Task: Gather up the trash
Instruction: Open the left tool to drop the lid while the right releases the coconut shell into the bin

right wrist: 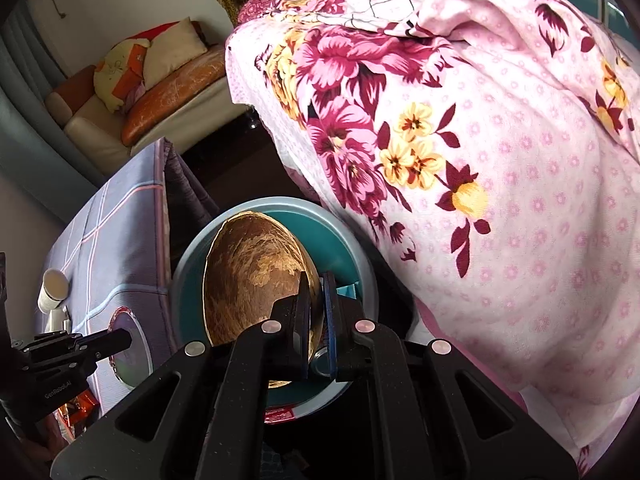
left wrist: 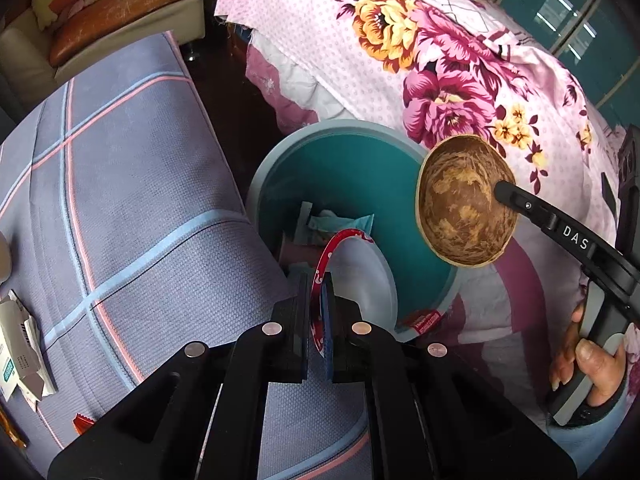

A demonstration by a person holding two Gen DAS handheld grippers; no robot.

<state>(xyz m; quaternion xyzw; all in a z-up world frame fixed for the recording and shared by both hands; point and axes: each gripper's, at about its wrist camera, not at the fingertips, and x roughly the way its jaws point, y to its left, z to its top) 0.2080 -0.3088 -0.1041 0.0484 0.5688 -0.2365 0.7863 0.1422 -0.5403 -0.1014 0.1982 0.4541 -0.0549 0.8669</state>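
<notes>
A teal trash bin [left wrist: 360,168] with a grey rim stands on the floor between the table and the bed, with papers inside. My left gripper [left wrist: 319,300] is shut on the rim of a white paper bowl [left wrist: 364,276] with a red edge, held at the bin's near edge. My right gripper [right wrist: 317,292] is shut on the rim of a brown coconut shell half [right wrist: 256,276], held above the bin [right wrist: 348,248]. In the left wrist view the shell [left wrist: 466,204] hangs over the bin's right side.
A table with a blue-grey plaid cloth [left wrist: 132,208] lies to the left, with a crumpled white carton [left wrist: 20,352] and an orange wrapper [left wrist: 82,424] on it. A floral quilt [left wrist: 440,60] covers the bed on the right. A sofa [left wrist: 100,12] stands behind.
</notes>
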